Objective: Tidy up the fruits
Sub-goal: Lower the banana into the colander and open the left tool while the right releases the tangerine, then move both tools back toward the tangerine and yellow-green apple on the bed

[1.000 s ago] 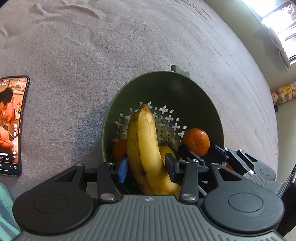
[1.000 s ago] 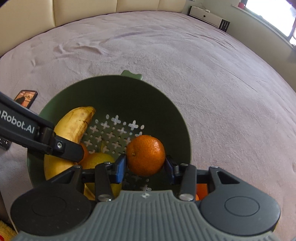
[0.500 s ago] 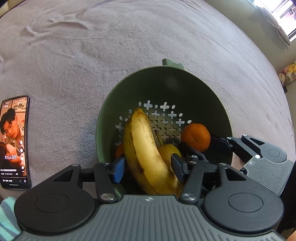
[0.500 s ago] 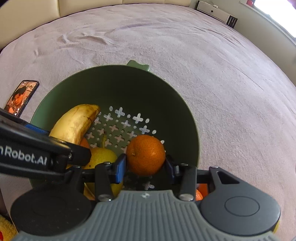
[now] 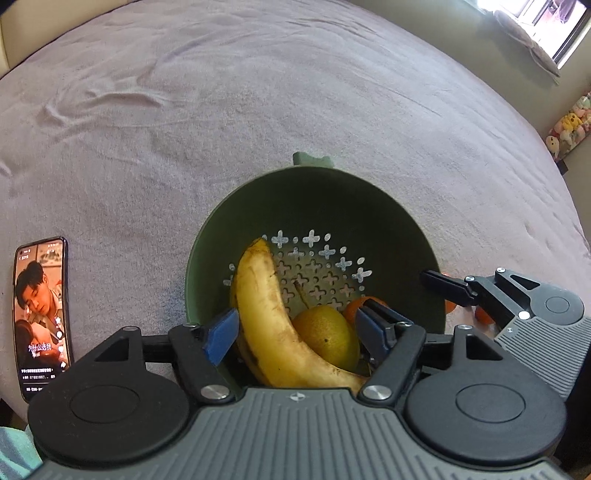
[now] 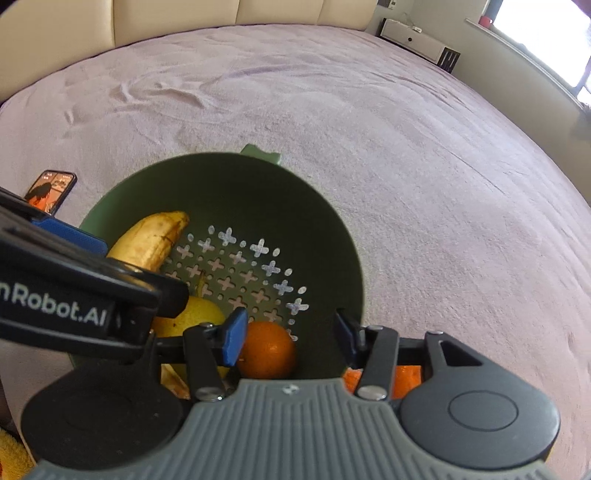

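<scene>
A dark green colander bowl (image 5: pixel 258 206) (image 6: pixel 332 229) sits on the purple bedspread. In it lie a spotted banana (image 5: pixel 266 310) (image 6: pixel 151 240), a yellow pear (image 5: pixel 325 336) (image 6: pixel 195 314) and a tangerine (image 6: pixel 267 349) (image 5: pixel 354 308). My left gripper (image 5: pixel 295 328) is open, its blue pads either side of the banana and pear, above the bowl's near rim. My right gripper (image 6: pixel 288 328) is open above the tangerine, which rests in the bowl. More orange fruit (image 6: pixel 402 376) lies on the bedspread under the right gripper, partly hidden.
A phone (image 5: pixel 40 317) (image 6: pixel 51 190) with a lit screen lies on the bedspread left of the bowl. Plush toys (image 5: pixel 569 129) sit at the far right. A headboard (image 6: pixel 221 22) stands behind the bed. A towel corner (image 5: pixel 14 454) shows bottom left.
Both grippers opened and lifted back. The banana dropped from the left gripper and the tangerine from the right; both now rest in the bowl.
</scene>
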`<state>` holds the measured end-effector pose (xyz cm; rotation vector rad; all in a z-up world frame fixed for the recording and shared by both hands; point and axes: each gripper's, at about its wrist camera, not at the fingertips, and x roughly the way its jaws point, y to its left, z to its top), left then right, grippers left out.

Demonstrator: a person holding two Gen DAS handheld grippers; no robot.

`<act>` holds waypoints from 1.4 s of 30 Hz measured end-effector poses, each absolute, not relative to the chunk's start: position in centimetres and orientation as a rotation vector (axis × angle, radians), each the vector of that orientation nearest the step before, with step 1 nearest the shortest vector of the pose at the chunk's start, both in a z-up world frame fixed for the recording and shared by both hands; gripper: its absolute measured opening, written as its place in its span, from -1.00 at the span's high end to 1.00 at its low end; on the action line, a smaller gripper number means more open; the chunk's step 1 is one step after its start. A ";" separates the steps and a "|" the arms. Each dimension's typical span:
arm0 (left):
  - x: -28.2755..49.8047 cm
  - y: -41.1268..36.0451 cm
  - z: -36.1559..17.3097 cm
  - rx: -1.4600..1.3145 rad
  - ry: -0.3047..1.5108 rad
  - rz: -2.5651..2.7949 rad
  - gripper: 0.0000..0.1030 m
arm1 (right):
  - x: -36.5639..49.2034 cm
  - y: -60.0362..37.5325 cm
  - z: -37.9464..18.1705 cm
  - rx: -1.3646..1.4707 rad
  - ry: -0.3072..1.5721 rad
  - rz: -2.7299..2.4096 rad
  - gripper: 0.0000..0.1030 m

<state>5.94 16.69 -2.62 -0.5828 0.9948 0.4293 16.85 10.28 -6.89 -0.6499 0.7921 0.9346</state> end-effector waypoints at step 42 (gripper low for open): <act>8.4 2.9 -1.6 -0.239 0.854 -0.018 -0.49 | 15.5 -11.9 -4.5 -0.168 0.840 0.422 -0.28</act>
